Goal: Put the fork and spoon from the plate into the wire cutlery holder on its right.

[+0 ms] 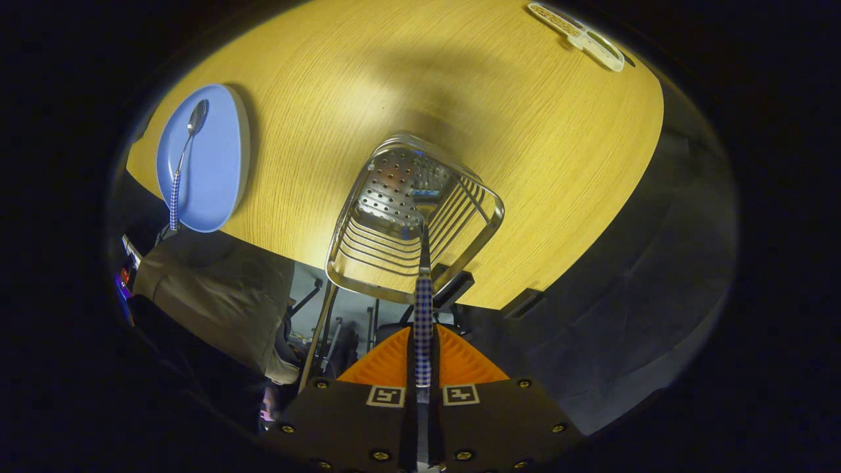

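Two orange fingers [394, 364] of your gripper [423, 358] pinch the fork [423, 309] by its checked handle, its head down inside the wire cutlery holder [410, 217]. The spoon [184, 157] lies on the blue plate [220, 164], well apart, near the wooden table [525, 151] edge.

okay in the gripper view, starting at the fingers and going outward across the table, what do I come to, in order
Orange fingers of the gripper clamped on the fork handle → wire cutlery holder, fork's head inside → bare wooden table → white plastic piece at the far edge.
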A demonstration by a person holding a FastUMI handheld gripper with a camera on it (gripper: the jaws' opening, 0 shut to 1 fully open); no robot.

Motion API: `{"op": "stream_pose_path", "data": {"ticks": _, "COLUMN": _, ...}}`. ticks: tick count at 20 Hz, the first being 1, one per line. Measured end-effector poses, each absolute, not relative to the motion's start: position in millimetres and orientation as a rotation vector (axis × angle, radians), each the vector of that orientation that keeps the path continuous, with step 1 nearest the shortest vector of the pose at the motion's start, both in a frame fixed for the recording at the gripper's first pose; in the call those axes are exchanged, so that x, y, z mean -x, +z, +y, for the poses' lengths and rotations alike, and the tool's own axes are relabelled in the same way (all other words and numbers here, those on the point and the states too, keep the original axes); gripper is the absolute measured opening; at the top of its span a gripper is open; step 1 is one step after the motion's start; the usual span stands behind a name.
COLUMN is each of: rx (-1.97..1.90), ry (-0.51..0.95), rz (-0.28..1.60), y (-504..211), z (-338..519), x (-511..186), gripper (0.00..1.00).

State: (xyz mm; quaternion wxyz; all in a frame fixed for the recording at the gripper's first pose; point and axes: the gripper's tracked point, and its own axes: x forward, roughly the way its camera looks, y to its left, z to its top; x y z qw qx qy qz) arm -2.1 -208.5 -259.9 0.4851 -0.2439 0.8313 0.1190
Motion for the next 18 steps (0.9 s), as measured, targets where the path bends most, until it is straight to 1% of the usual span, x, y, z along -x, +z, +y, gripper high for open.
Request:
{"op": "stream_pose_path", "data": {"ticks": 2, "rx": 0.579, "ry": 0.283, "rz": 2.021, "y": -260, "z": -209, "x": 2, "gripper": 0.07}}
{"op": "stream_pose_path", "data": {"ticks": 3, "rx": 0.558, "ry": 0.28, "rz": 2.014, "y": -263, "z": -208, "x": 2, "gripper": 0.1}}
{"op": "stream_pose_path", "data": {"ticks": 4, "rx": 0.534, "ry": 0.278, "rz": 2.003, "y": -262, "z": -206, "x": 1, "gripper": 0.12}}
{"op": "stream_pose_path", "data": {"ticks": 7, "rx": 0.509, "ry": 0.261, "rz": 1.953, "y": -258, "z": -207, "x": -4, "gripper": 0.12}}
{"op": "stream_pose_path", "data": {"ticks": 8, "rx": 0.503, "ry": 0.257, "rz": 1.932, "y": -256, "z": -210, "x": -5, "gripper": 0.21}}
{"op": "stream_pose_path", "data": {"ticks": 9, "rx": 0.494, "ry": 0.253, "rz": 1.904, "y": -249, "z": -211, "x": -9, "gripper": 0.27}}
{"op": "stream_pose_path", "data": {"ticks": 14, "rx": 0.408, "ry": 0.226, "rz": 1.752, "y": -223, "z": -205, "x": -8, "gripper": 0.27}}
{"op": "stream_pose_path", "data": {"ticks": 18, "rx": 0.365, "ry": 0.24, "rz": 1.677, "y": -203, "z": -196, "x": 17, "gripper": 0.27}}
